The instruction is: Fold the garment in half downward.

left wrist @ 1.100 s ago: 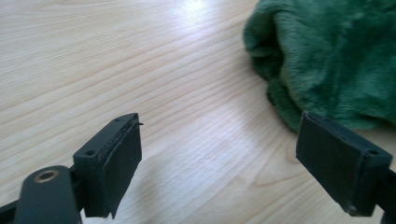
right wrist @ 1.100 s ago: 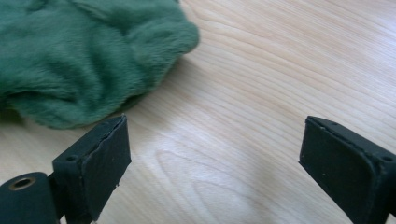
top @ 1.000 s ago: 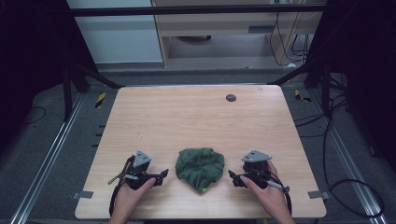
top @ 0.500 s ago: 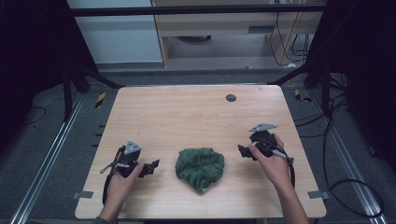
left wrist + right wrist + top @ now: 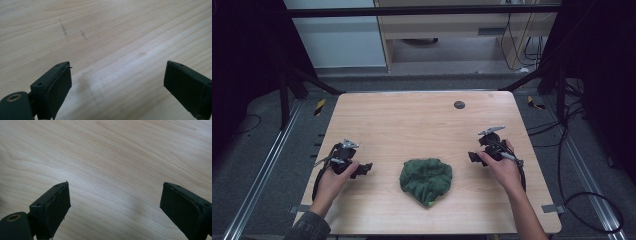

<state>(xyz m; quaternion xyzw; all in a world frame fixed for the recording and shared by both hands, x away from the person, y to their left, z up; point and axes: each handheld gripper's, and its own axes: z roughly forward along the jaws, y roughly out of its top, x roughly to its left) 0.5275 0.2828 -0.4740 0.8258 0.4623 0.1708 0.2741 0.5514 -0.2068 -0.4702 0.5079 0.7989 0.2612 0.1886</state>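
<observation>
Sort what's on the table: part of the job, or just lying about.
Job:
green cloth
left gripper, jaws open
right gripper, jaws open

Lying about:
dark round disc near the far edge

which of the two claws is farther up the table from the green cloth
The right claw: it sits higher up the table than the green cloth, while the left claw lies about level with the cloth's top edge.
</observation>
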